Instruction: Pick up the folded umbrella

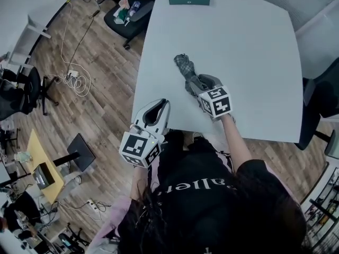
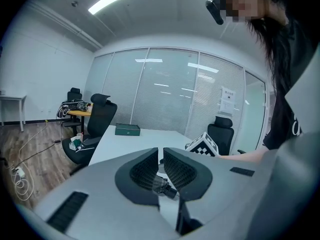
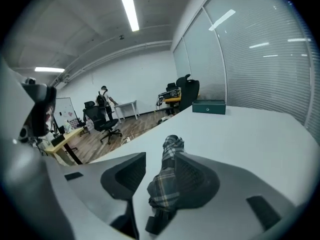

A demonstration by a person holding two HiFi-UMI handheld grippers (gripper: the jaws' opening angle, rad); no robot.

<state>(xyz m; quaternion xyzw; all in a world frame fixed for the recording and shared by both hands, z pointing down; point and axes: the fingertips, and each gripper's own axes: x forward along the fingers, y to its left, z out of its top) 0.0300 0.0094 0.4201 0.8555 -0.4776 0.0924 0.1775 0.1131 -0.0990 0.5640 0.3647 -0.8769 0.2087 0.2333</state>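
Plaid folded umbrella (image 1: 185, 66) lies on white table (image 1: 249, 57), pointing toward eleven o'clock; right gripper (image 1: 194, 83) straddles its near end, jaws spread, one seemingly touching it; left gripper (image 1: 158, 106), at seven o'clock, jaws pressed together, empty.

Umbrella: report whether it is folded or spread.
Folded. The plaid umbrella lies as a tight, narrow bundle on the white table, between the parted jaws of the right claw.
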